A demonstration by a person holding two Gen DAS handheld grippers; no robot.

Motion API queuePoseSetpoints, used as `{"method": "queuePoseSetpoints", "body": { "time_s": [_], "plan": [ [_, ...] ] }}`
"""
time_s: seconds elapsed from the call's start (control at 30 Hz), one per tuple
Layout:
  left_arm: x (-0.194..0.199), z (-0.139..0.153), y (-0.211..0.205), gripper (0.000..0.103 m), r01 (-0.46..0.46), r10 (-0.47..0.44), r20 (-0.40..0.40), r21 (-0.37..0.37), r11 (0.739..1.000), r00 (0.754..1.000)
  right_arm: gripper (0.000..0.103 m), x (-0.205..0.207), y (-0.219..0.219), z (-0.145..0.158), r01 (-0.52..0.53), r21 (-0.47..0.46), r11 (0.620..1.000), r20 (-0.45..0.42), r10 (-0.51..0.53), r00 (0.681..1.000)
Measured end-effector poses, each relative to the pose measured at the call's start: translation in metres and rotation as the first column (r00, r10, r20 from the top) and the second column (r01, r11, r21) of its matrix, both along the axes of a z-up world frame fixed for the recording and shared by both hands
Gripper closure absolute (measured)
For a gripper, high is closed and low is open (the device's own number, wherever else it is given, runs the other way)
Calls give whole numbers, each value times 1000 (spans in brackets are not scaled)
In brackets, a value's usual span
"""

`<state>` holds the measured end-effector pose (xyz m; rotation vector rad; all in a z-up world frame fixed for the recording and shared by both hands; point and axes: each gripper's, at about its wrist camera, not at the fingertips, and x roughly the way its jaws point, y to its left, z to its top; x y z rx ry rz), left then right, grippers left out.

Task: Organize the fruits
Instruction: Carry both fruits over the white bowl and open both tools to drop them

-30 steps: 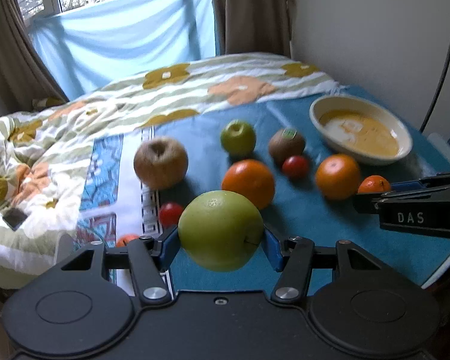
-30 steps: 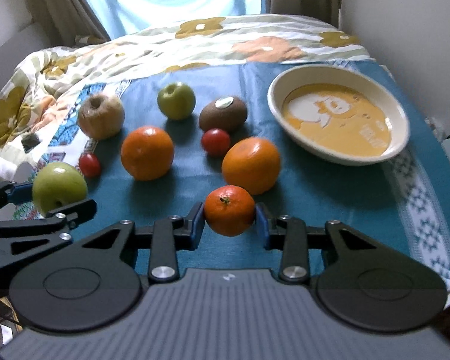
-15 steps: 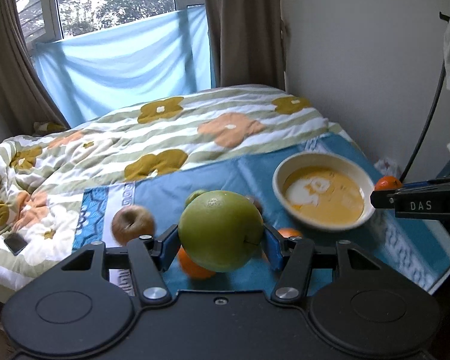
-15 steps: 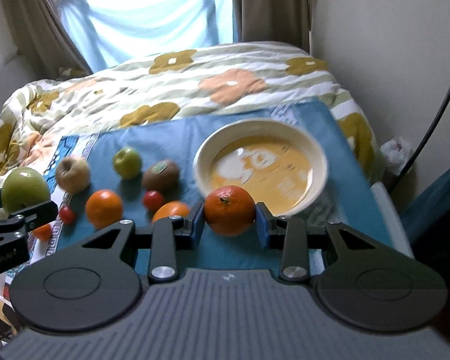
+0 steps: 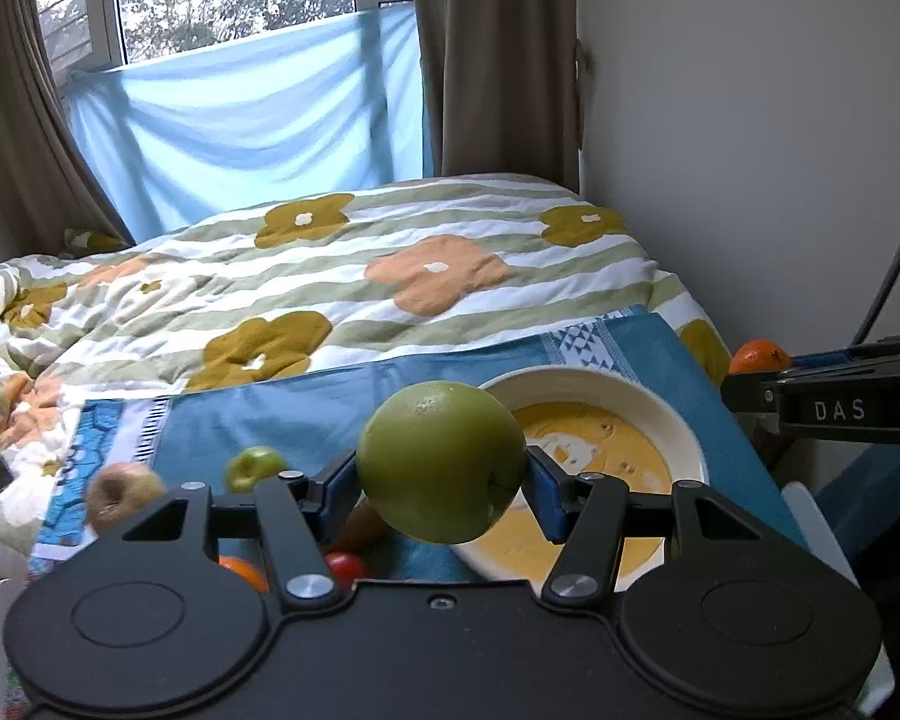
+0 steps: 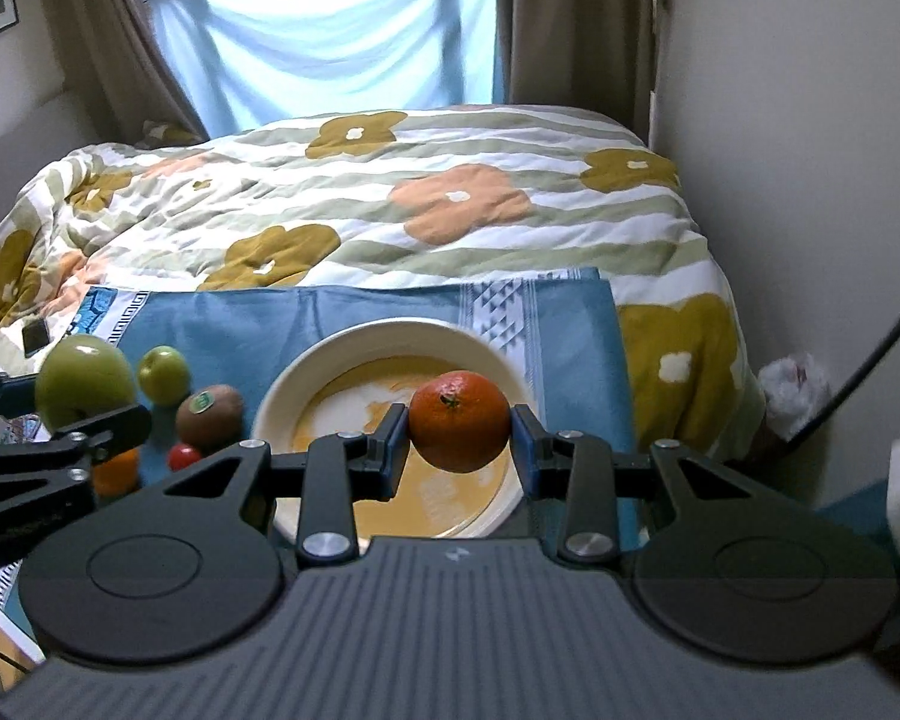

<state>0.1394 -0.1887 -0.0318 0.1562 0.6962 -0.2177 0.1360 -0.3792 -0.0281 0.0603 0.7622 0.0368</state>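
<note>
My left gripper [image 5: 441, 474] is shut on a large green apple [image 5: 441, 462] and holds it in the air left of the white bowl with a yellow inside [image 5: 666, 414]. My right gripper [image 6: 459, 438] is shut on a small tangerine [image 6: 459, 429], raised over the same bowl [image 6: 330, 354]. On the blue cloth [image 6: 240, 318] left of the bowl lie a small green apple [image 6: 163, 375], a kiwi [image 6: 208, 414], a cherry tomato [image 6: 184, 456] and an orange [image 6: 116, 471]. A brown apple [image 5: 120, 492] shows in the left wrist view.
The cloth lies on a bed with a flowered duvet [image 6: 390, 204]. A wall [image 6: 810, 120] stands close on the right with a dark cable [image 6: 864, 360]. A dark phone [image 6: 35, 336] lies on the duvet at left. Curtains and a window are behind.
Both grippers have lifted their fruit up and away from the cloth and moved right toward the bowl. The fruits on the cloth now look smaller and lower in view.
</note>
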Motion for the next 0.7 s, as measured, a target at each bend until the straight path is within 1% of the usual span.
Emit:
{"method": "queuePoseSetpoints", "body": {
  "time_s": [0.17,0.37,0.5,0.7],
  "plan": [
    [26,-22,-33,41,9,-8,-25,43,999,1000,52,27,-26,-11,-31,16,999,-10,31,999],
    [63,-54,-64,41,29,-24,-56,98,995,998,52,52,-49,-33,-35,36,999,-42,37,998],
    [84,-78,-78,41,34,-24,-68,144,989,997,52,64,-62,-48,-31,49,998,-68,35,997],
    [107,-106,-88,41,42,-28,-82,182,982,996,52,75,-72,-66,-27,75,997,-85,33,996]
  ]
}}
